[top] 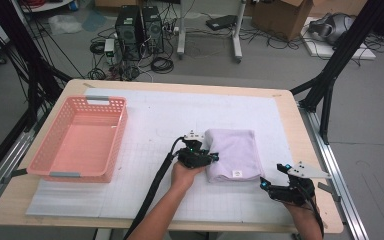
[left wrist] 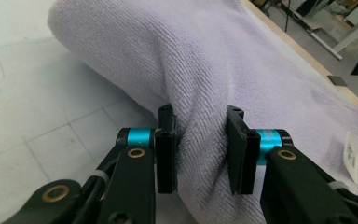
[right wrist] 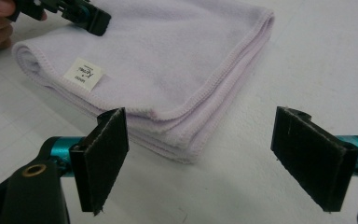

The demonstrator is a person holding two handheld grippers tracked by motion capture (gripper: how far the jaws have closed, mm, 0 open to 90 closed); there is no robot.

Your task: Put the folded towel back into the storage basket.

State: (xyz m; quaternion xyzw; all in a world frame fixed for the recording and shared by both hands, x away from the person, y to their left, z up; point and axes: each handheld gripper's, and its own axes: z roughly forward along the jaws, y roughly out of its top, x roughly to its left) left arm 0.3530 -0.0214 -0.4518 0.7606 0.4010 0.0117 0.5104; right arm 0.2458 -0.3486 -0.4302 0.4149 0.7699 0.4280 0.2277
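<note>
On the counter [top: 280, 107], left gripper [left wrist: 200, 149] pinches the folded towel's [top: 232, 152] edge; right gripper [right wrist: 214, 158] jaws spread. Shallow bite may unfold layers.

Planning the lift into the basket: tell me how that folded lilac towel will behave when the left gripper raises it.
The lilac towel will probably sag, since its fold bunches softly between the left gripper pads. The stacked layers may fall open, being pinched at one edge only. It looks light and its terry nap is unlikely to slip.
</note>
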